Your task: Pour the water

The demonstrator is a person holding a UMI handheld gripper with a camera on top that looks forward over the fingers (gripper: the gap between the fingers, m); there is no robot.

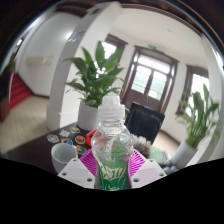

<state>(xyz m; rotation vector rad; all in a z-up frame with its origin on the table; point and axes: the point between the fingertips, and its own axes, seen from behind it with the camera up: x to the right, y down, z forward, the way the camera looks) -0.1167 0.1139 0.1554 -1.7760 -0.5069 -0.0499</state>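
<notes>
The gripper (111,170) is closed on a clear plastic bottle (112,150), which stands upright between the two fingers; the pink pads (90,163) press against its sides. The bottle has a green label on its lower part and a white cap on top.

Just beyond the fingers, at about 10 o'clock from the bottle, a pale cup (63,154) stands on the dark surface (40,155). Behind the cup, a few small round things lie on the surface, too small to tell what they are. At about 1 o'clock, a dark chair (145,122) stands near the surface.

Farther away, a big leafy plant in a white pot (94,82) stands at 11 o'clock, and a second leafy plant (200,118) at 3 o'clock. In the far part of the room there is a double door with dark wooden frames and glass panes (151,80) at 1 o'clock, set in pale walls. At 9 o'clock, a red stair (20,92) goes up.
</notes>
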